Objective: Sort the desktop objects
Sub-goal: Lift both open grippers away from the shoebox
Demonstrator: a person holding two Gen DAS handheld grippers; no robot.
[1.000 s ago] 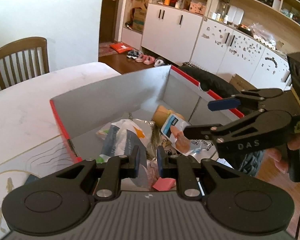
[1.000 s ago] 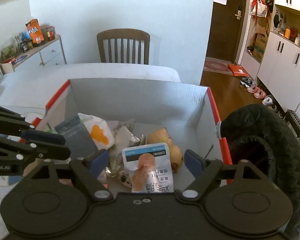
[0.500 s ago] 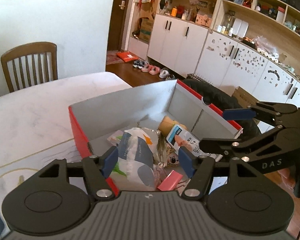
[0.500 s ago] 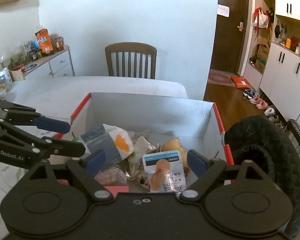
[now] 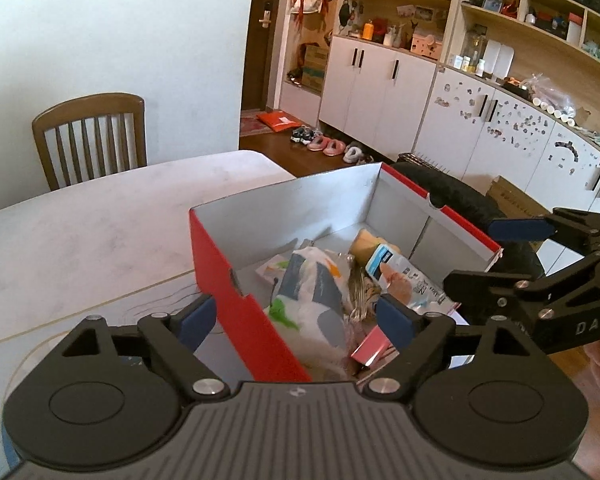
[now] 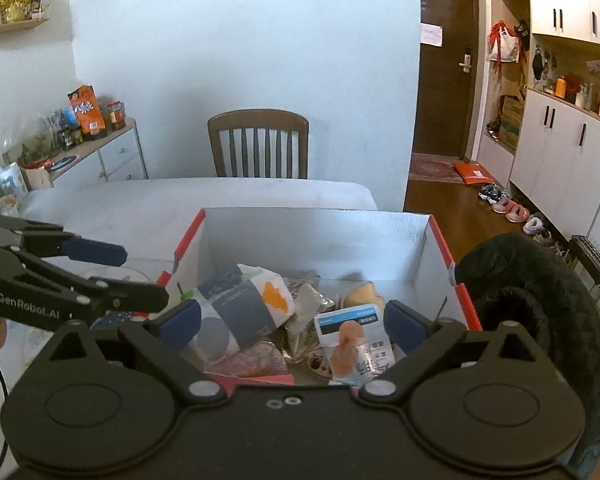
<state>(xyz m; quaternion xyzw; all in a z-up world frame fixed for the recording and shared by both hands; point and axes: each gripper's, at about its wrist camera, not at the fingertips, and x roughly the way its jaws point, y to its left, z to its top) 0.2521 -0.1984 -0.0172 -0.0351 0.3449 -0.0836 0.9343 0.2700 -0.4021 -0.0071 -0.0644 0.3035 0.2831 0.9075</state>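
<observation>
A red cardboard box [image 5: 216, 256] with grey inner walls [image 6: 312, 236] stands on the white table. It holds several items: a white and grey snack bag [image 5: 312, 296] [image 6: 240, 304], a sausage packet with a blue label [image 5: 396, 276] [image 6: 352, 332], a tan soft toy [image 5: 364, 240] [image 6: 360, 294] and a pink card [image 5: 370, 346]. My left gripper [image 5: 296, 316] is open and empty, above the box's near left corner. My right gripper [image 6: 292, 318] is open and empty, above the box's near side. Each gripper shows in the other's view.
A wooden chair [image 6: 258, 142] stands at the table's far side. A dark padded chair [image 6: 540, 300] is right of the box. A patterned placemat [image 5: 100, 316] lies left of the box. White cabinets [image 5: 380, 92] and shoes [image 5: 328, 146] are beyond.
My left gripper has opened from shut to wide open and drawn back up from the box. My right gripper has stayed open and drawn back a little.
</observation>
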